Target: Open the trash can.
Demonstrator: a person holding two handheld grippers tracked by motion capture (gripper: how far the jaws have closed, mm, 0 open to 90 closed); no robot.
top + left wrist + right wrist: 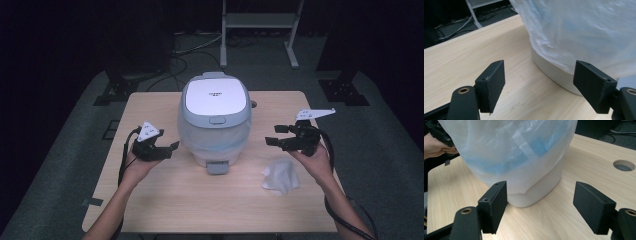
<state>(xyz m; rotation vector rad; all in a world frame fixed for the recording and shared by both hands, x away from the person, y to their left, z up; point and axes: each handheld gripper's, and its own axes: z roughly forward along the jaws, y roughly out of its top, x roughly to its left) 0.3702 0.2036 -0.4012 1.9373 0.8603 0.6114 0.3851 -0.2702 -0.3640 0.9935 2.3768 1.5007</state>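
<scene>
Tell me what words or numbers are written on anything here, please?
None can be read.
Rice cooker lid: a small dark mark near the middle of the white panel, probably a brand name, too small and blurred to read.
Plastic wrap around the cooker's body: no print visible.
Grey plates on the left hand-held gripper and right hand-held gripper: small dots, no letters.
Crumpled white cloth: no writing.

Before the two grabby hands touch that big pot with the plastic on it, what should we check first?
1. Left gripper jaws apart: ok.
2. Right gripper jaws apart: ok.
3. Both grippers holding nothing: ok.
4. Rice cooker lid shut: ok.
5. Plastic wrap covers the cooker's sides, might be slippery: not ok.
6. Crumpled tissue lying apart from the cooker: ok.
</scene>
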